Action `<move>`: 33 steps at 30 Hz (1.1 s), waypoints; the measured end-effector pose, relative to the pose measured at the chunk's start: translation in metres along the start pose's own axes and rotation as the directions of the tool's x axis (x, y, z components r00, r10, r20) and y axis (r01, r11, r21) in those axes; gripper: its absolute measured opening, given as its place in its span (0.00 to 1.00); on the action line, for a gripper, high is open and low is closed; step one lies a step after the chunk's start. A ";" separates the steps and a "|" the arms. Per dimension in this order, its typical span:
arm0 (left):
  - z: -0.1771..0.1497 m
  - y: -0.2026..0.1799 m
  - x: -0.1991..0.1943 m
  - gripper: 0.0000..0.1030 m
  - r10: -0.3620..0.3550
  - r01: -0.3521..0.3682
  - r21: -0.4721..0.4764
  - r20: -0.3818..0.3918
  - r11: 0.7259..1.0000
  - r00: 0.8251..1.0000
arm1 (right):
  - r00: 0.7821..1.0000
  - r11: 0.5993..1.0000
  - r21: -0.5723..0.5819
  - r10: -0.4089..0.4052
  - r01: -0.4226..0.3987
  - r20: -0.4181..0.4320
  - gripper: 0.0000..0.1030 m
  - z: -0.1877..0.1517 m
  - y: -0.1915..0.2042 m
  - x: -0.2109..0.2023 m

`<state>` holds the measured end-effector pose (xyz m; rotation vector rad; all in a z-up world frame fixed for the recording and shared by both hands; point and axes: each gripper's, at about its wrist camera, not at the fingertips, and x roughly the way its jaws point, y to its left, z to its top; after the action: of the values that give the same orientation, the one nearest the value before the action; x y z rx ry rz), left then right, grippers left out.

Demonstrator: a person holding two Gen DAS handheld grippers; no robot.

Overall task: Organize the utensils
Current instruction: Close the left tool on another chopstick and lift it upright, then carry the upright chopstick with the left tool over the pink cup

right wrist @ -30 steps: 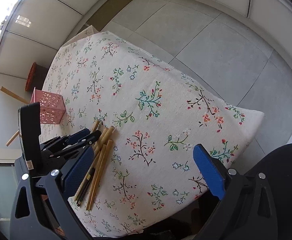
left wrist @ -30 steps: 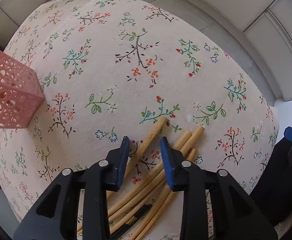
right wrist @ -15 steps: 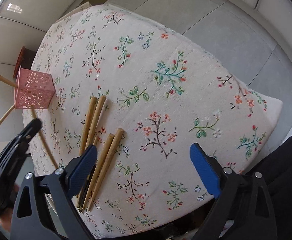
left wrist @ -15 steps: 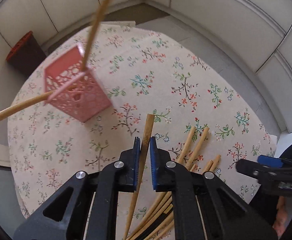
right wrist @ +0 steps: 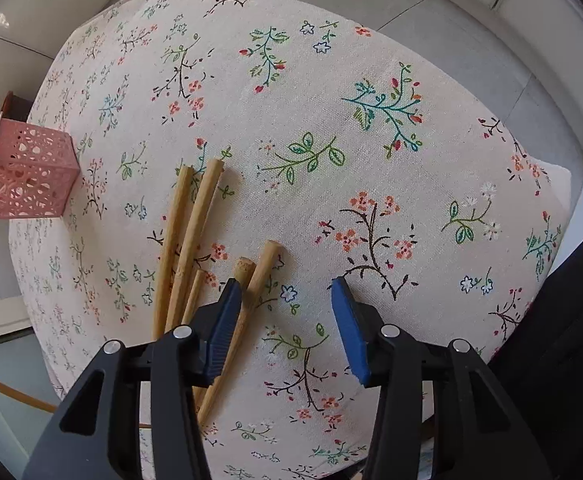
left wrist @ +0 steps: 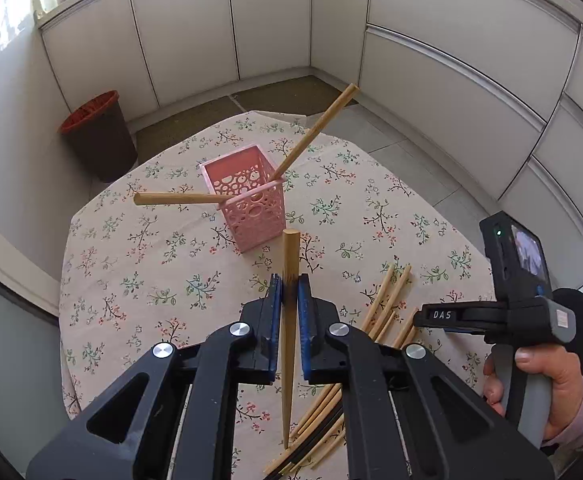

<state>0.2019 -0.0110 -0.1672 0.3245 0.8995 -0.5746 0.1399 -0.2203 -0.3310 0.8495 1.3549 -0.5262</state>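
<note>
Chopsticks (right wrist: 195, 236) were what the job turned on, and most of them lay in a loose bundle on the floral tablecloth (right wrist: 331, 120) near its front edge. A second before, the left gripper (left wrist: 289, 292) had hung spread over that bundle with nothing between its pads; half a second later it had closed on one stick, and now it held that single chopstick (left wrist: 290, 264) pinched upright between its blue pads, blunt end up and thin tip pointing down, lifted clear of the cloth. Its view had swung up from the pile to face the pink perforated holder (left wrist: 247, 200), which stood further back on the table with two chopsticks already leaning out of it, one toward the left and one (left wrist: 315, 132) up to the right. The pick had evidently succeeded, and the carry toward the holder looked like the step in hand. Meanwhile the right gripper (right wrist: 287, 316) had dropped much closer to the remaining sticks, jaws spread wide and holding nothing, its left pad just beside the ends of two of them, probably lining up the next pick. At least five sticks were left on the cloth, so the task seemed well short of finished.
</note>
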 end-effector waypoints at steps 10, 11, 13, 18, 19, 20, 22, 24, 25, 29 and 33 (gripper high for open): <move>0.001 0.007 -0.022 0.07 -0.016 0.018 -0.028 0.069 0.999 0.998 | 0.997 0.998 -0.026 -0.046 0.048 0.064 0.21 0.000 0.025 0.004; 0.001 0.008 -0.025 0.07 -0.014 0.017 -0.033 0.075 0.999 0.997 | 0.998 0.999 -0.042 -0.020 0.023 0.060 0.13 0.004 0.030 0.006; 0.002 0.010 -0.031 0.06 -0.024 0.029 -0.049 0.092 0.998 0.995 | 0.998 0.999 -0.028 0.039 -0.038 0.047 0.08 0.009 0.026 0.003; 0.005 0.015 -0.060 0.05 -0.034 0.050 -0.096 0.169 0.994 0.985 | 0.964 0.967 -0.109 0.241 -0.229 0.117 0.08 0.010 0.009 -0.030; 0.006 0.015 -0.065 0.05 -0.044 0.063 -0.101 0.180 0.993 0.983 | 0.947 0.953 -0.148 0.284 -0.263 0.149 0.08 0.010 0.008 -0.043; 0.006 0.014 -0.067 0.05 -0.063 0.081 -0.097 0.181 0.992 0.981 | 0.932 0.941 -0.189 0.314 -0.280 0.182 0.08 0.009 0.008 -0.056; 0.007 0.009 -0.060 0.05 -0.106 0.120 -0.089 0.149 0.989 0.983 | 0.909 0.923 -0.250 0.351 -0.294 0.224 0.08 0.010 0.005 -0.079; 0.006 0.004 -0.036 0.05 -0.115 0.122 -0.098 0.072 0.988 0.991 | 0.898 0.912 -0.262 0.376 -0.315 0.228 0.08 0.016 0.001 -0.094; 0.006 0.000 -0.020 0.06 -0.117 0.118 -0.096 0.014 0.988 0.993 | 0.891 0.908 -0.265 0.389 -0.326 0.236 0.08 0.017 -0.003 -0.099; 0.007 -0.018 0.047 0.10 -0.054 0.044 -0.063 -0.156 0.997 0.986 | 0.879 0.901 -0.259 0.410 -0.348 0.244 0.08 0.020 -0.028 -0.110; 0.015 -0.031 0.098 0.34 0.038 -0.042 -0.016 -0.221 0.999 0.974 | 0.879 0.902 -0.246 0.412 -0.356 0.238 0.08 0.025 -0.037 -0.107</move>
<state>0.2406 -0.0755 -0.2386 0.3924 1.1103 -0.4977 0.1086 -0.2776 -0.2346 0.8200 0.9208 -0.1870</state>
